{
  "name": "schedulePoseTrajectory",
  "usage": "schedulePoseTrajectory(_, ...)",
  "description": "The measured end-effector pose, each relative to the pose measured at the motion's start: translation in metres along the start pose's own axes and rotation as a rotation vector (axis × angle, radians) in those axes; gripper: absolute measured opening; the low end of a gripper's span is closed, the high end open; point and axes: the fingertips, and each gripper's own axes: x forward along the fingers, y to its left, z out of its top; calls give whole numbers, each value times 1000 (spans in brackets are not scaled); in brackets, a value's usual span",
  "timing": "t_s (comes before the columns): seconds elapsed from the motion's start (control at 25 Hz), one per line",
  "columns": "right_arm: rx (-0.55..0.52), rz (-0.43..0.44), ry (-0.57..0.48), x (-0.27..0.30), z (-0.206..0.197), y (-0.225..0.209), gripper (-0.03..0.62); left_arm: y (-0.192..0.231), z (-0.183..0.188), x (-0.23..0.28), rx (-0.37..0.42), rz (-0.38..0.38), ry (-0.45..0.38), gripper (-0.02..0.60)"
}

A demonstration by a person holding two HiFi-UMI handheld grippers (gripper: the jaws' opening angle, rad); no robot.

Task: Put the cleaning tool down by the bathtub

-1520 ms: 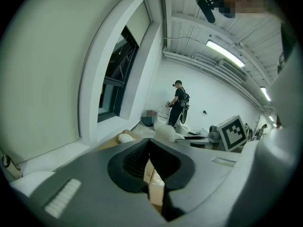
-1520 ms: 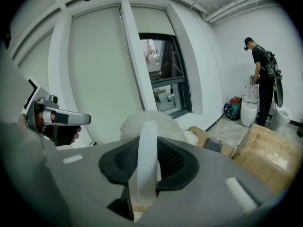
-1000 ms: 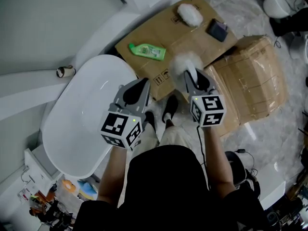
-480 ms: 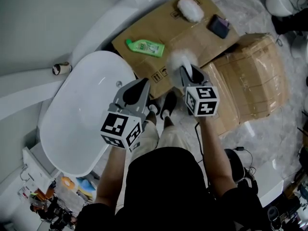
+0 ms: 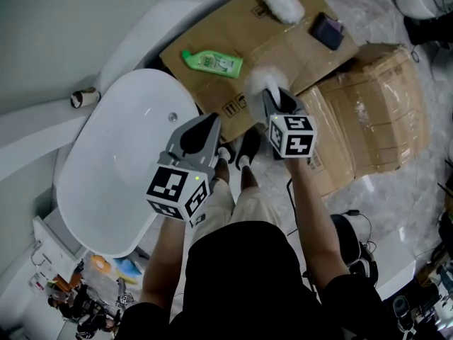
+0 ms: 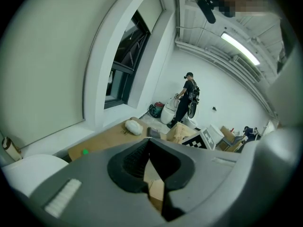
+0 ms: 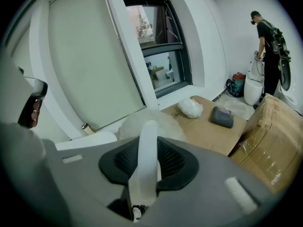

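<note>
Looking down past my operator's black shirt, I see both grippers held out in front. My left gripper (image 5: 205, 121) has its jaws brought together to a point, with nothing between them. My right gripper (image 7: 147, 145) is clamped on the smooth white plastic handle (image 7: 146, 167) of the cleaning tool, a brush with a fluffy white head (image 5: 260, 83). The handle runs straight out between the black ribbed pads, and the head sticks out just beyond the jaw tips.

A glossy white oval bathtub (image 5: 113, 183) lies below and to the left of the left gripper. The tool is in the air to its right, over the near edge of a flattened brown cardboard sheet (image 5: 241, 34). That edge carries small black handling symbols; I cannot read any words there.

Beyond the left gripper's tips, a green plastic bottle (image 5: 211, 62) lies on its side on the sheet, its label too small to read. Farther past the right gripper sit a second fluffy white pad (image 5: 283, 3) and a dark grey pouch (image 5: 327, 31). To the right of the right gripper is a brown carton wrapped in clear film (image 5: 375, 112).
</note>
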Motion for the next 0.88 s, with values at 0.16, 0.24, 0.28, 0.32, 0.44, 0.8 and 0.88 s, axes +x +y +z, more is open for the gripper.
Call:
schedulePoseTrajectory(0.16,-19,0,18,19,-8,-6,100,6,-7,10,-13,-4,12,-2)
schedulePoseTrajectory(0.24,-28,1,28,28,-13,-8,100,10,-11,15,-13,-8,20,-3)
schedulePoseTrajectory(0.28,-30,2,32,32,-16,-10,100,12,-13,17,-13,-9,25,-3)
schedulePoseTrajectory(0.32,-29,1,36,37,-19,-11,100,14,-15,20,-13,-8,29,-3)
schedulePoseTrajectory(0.44,-9,0,49,49,-27,-16,100,21,-19,26,-18,-2,41,-3)
schedulePoseTrajectory(0.8,-5,10,100,85,-46,-24,100,36,-23,40,-24,1,65,-2)
schedulePoseTrajectory(0.88,-14,6,115,93,-51,-27,100,38,-26,41,-25,2,71,-3)
